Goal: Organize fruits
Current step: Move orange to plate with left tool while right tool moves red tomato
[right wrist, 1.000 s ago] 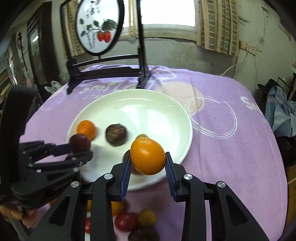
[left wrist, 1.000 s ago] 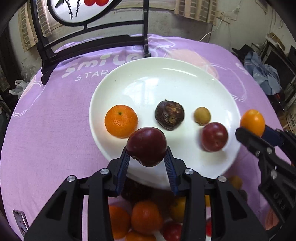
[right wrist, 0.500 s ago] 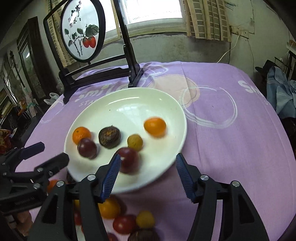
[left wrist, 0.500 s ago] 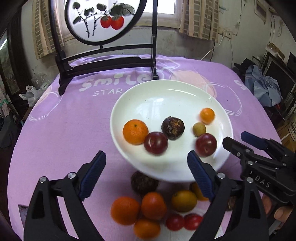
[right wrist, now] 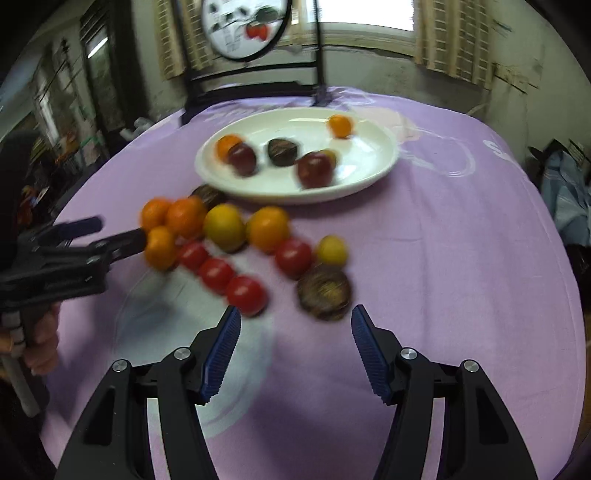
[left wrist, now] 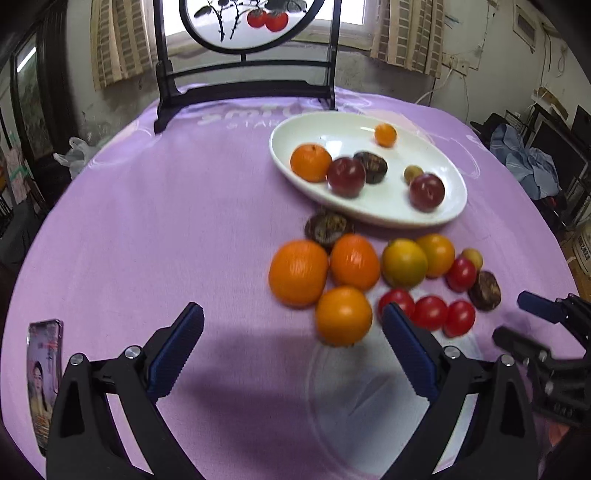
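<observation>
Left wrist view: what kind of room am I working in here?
Probably a lived-in home room, not a lab: a round table under a purple printed cloth, a decorative painted screen before a curtained window, and clothes piled on the right.

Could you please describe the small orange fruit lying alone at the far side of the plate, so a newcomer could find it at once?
Start at the oval white plate on the purple tablecloth. Five fruits cluster along its near side; the small round orange fruit lies apart near the far rim. It is far smaller than the plate's big orange mandarin and touches nothing.
</observation>
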{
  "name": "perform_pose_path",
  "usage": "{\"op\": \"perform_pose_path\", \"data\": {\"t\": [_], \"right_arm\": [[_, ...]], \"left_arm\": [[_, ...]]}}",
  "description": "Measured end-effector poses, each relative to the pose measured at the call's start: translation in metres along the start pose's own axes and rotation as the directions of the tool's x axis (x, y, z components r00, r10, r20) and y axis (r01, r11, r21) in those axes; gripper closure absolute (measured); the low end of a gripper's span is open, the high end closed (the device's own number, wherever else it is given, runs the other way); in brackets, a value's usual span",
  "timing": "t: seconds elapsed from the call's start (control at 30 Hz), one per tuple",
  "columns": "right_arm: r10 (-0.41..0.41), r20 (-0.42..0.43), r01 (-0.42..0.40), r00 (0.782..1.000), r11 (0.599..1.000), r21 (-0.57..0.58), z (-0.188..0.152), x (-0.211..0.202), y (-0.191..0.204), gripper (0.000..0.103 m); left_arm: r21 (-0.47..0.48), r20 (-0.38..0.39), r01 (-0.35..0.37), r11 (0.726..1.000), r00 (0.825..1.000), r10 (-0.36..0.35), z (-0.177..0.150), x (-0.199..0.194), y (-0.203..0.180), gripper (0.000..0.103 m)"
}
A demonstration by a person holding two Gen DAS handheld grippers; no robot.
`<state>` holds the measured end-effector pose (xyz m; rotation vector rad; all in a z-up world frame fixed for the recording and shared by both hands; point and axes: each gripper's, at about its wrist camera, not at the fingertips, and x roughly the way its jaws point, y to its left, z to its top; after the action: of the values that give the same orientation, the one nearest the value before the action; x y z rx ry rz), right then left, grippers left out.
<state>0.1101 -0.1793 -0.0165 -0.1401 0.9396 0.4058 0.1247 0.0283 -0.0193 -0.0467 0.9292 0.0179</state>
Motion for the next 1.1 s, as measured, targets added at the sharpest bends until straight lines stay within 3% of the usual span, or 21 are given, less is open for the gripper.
{"op": "perform_pose_path", "data": {"t": [0.1,0.13,0.27,0.47,0.5,0.57,0.8,0.9,1.1], "right_arm": [[0.002,-0.033,-0.005,0.999,0.998,-0.067,-0.007,0.009,0.021,0.043],[-0.007,-0.044,0.003,0.999,0.997,-0.081,-0.008,0.015,0.027,0.049],[-0.02,-0.074,0.015,0.997,0.997,-0.074,-0.002,0.03,0.032,0.054],[-0.031,-0.048,0.027,0.998,0.996,-0.082,0.011,0.04,0.036,0.056],[-0.034,-0.042,0.031,0.999,0.996,-0.085,0.012,0.041,0.037,0.058],[-0.038,-0.03,0.036,0.999,0.996,-0.087,0.013,0.042,0.037,0.072],[0.057,-0.025,-0.057,0.998,0.998,0.01,0.01,0.031,0.02,0.073],[0.056,0.004,-0.056,0.998,0.998,0.003,0.002,0.018,0.021,0.073],[0.051,0.008,-0.051,0.999,0.999,0.004,-0.003,0.012,0.019,0.073]], "left_arm": [[-0.001,0.008,-0.001,1.0,1.0,0.001,-0.002,0.001,0.007,0.008],[-0.006,0.021,0.004,1.0,1.0,-0.003,-0.002,-0.001,0.01,0.008],[0.002,0.053,0.0,1.0,0.999,0.0,-0.001,-0.004,0.015,0.008],[-0.006,0.074,0.007,1.0,0.997,-0.006,0.005,-0.008,0.02,0.008],[-0.008,0.071,0.01,1.0,0.997,-0.01,0.005,-0.007,0.02,0.008],[-0.002,0.057,0.016,1.0,0.998,-0.016,0.004,-0.004,0.019,0.008],[0.018,0.021,0.058,0.998,0.998,-0.059,0.0,0.002,0.01,0.008],[0.03,-0.005,0.103,0.994,0.995,-0.103,-0.004,0.005,0.003,0.008],[0.071,-0.023,0.098,0.993,0.995,-0.097,-0.01,0.011,-0.008,0.011]]}}
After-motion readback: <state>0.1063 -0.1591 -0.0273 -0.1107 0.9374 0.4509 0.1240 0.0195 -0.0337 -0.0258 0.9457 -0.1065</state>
